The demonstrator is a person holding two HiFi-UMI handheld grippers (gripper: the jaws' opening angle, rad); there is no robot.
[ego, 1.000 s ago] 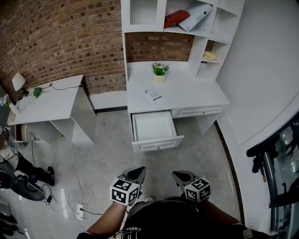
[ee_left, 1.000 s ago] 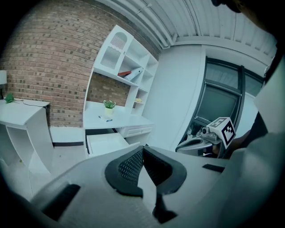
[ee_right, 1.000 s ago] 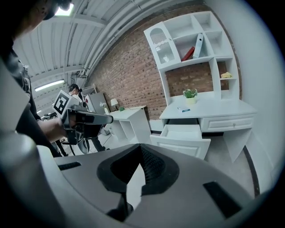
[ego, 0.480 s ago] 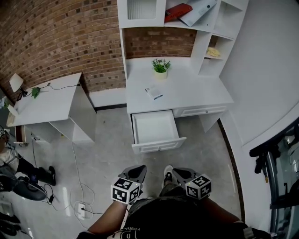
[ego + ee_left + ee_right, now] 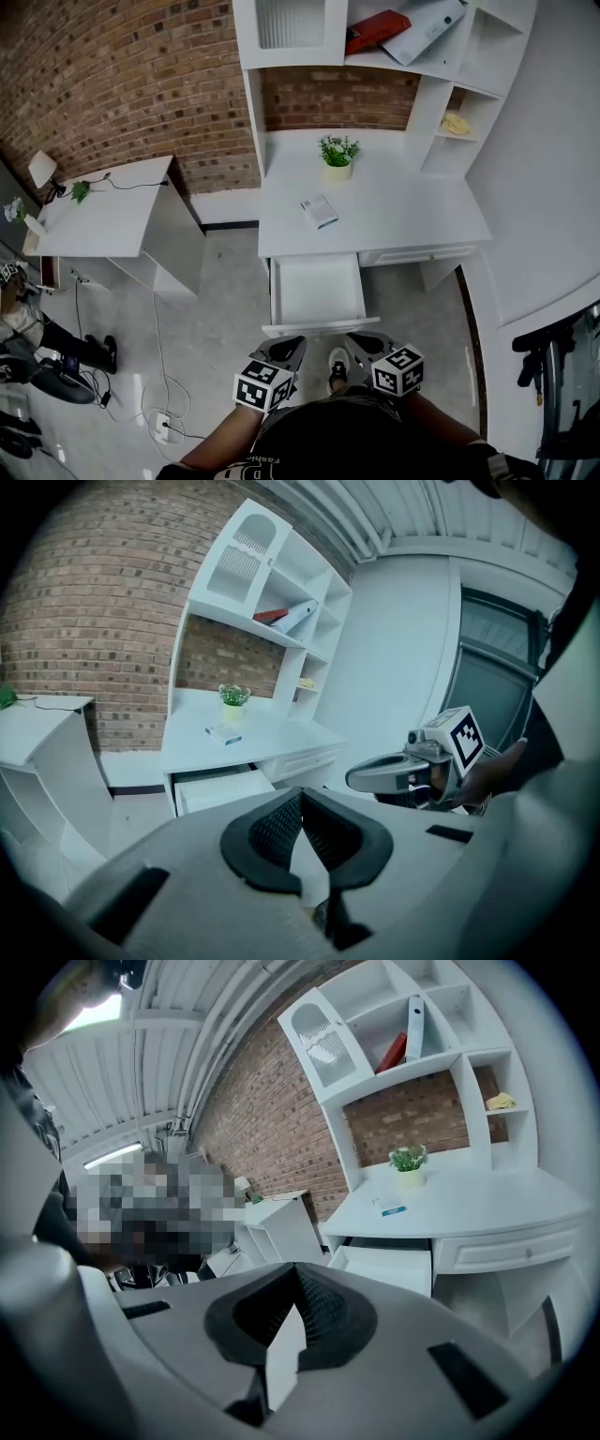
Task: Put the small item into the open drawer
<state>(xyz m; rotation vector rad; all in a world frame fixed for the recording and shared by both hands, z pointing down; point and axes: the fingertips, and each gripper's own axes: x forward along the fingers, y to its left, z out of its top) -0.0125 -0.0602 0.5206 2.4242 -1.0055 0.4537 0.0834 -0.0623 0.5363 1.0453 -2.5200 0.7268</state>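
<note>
Head view, looking steeply down: the left gripper and right gripper are held side by side, each with its fingers pressed together on nothing. Just ahead of the fingertips lies the open drawer. Beyond it, farther from the fingers, the small item lies on the white table, just short of a potted plant.

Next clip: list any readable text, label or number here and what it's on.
"Fash", the rest hidden, on the person's dark shirt.
Print on the small item on the desk: too small to read.
The marker cubes: square patterns only, no words.
</note>
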